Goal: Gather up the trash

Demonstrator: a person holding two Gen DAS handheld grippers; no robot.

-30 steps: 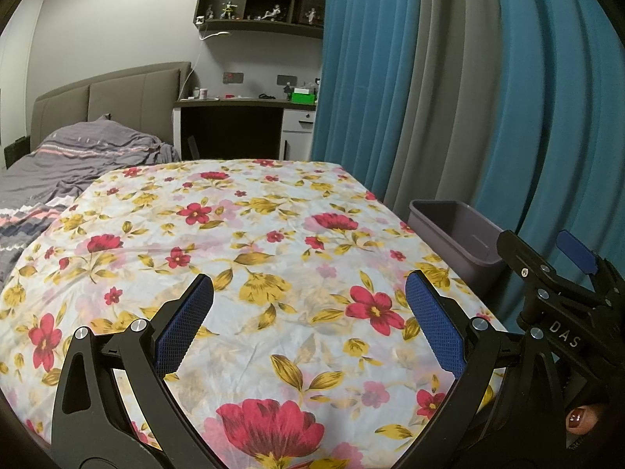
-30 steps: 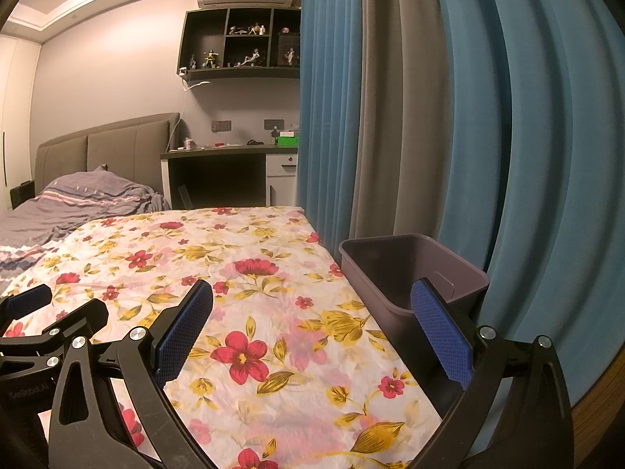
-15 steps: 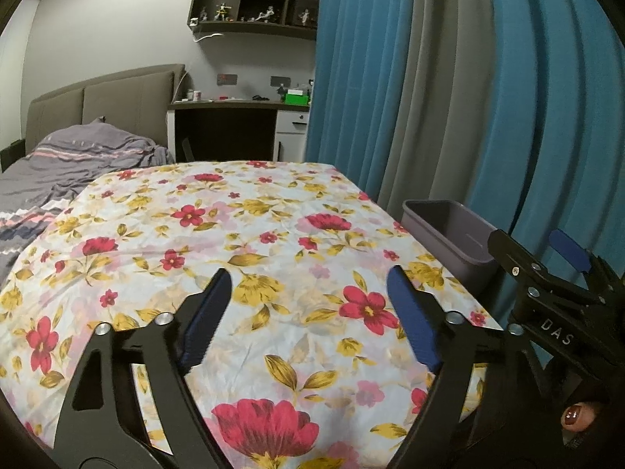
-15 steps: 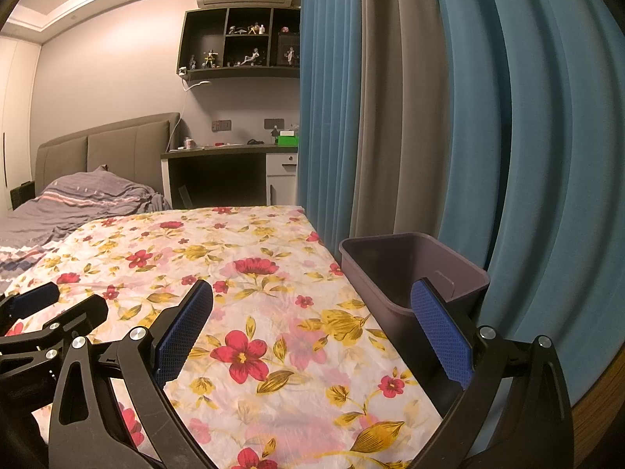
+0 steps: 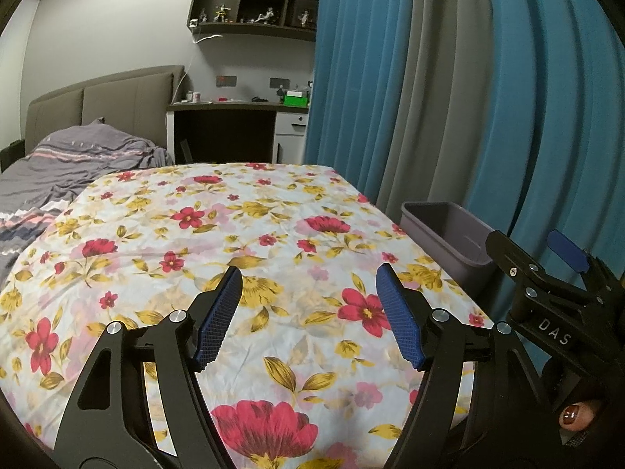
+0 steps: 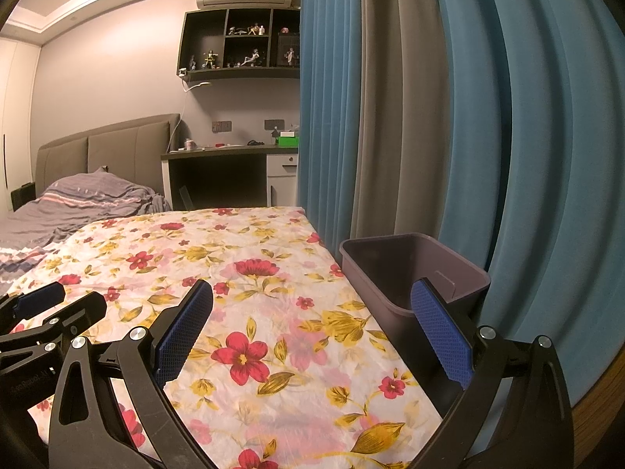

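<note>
A grey-purple plastic bin [image 5: 449,234] stands at the right edge of the flowered cloth [image 5: 218,242], against the curtains; it also shows in the right wrist view [image 6: 414,269], and what I see of its inside is empty. My left gripper [image 5: 308,285] is open with nothing between its blue pads, held above the cloth's near part. My right gripper [image 6: 312,297] is open wide and empty, its right finger [image 6: 441,328] in front of the bin. I see no trash item in either view.
Blue and grey curtains [image 5: 449,97] hang close on the right. A bed with a grey blanket [image 5: 66,164] lies at the left. A dark desk [image 5: 226,133] and a wall shelf [image 5: 258,0] stand at the back.
My left gripper's fingers have drawn closer together but stay apart, and its view has tilted up a little. The right gripper has not moved.
</note>
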